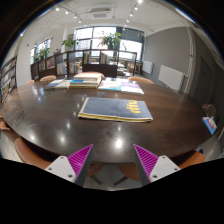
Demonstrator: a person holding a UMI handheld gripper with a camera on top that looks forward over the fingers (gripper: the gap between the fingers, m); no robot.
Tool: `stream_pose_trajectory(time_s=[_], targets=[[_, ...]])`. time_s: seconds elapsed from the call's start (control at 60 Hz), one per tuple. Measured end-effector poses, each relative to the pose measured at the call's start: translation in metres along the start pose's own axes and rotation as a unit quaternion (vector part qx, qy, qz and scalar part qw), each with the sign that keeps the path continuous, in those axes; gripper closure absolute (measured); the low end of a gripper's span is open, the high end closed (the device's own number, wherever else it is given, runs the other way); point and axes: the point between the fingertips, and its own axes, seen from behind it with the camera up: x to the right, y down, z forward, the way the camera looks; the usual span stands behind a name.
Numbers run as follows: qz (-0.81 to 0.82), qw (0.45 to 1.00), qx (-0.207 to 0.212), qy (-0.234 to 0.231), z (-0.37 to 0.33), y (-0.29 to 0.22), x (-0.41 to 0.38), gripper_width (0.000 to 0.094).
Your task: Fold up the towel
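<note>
A blue towel with yellow edges (116, 109) lies flat on the dark round table (60, 115), well beyond my fingers. A second folded blue and yellow towel (121, 87) lies farther back, and a pale one (73, 81) sits at the back left. My gripper (113, 160) is open and empty, held above the table's near edge. Its two fingers with magenta pads (77, 159) stand wide apart, with nothing between them.
Chairs (47, 78) stand around the table's far side, and brown seats show below the near edge. A small blue object (209, 124) lies at the table's right edge. Shelves, plants and windows line the room behind.
</note>
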Motion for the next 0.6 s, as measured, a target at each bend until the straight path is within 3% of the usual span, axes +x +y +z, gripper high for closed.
stream_pose_trajectory(time_s=[0.3,0.467,0.6], targets=[[-0.008,0.999,-0.013,-0.051,0.143,-0.079,-0.120,0.0151],[-0.004,0.999,-0.015,-0.043,0.227,-0.121,-0.146,0.0160],[-0.001,0.999,-0.021,-0.037,0.276,-0.132,-0.156,0.0246]])
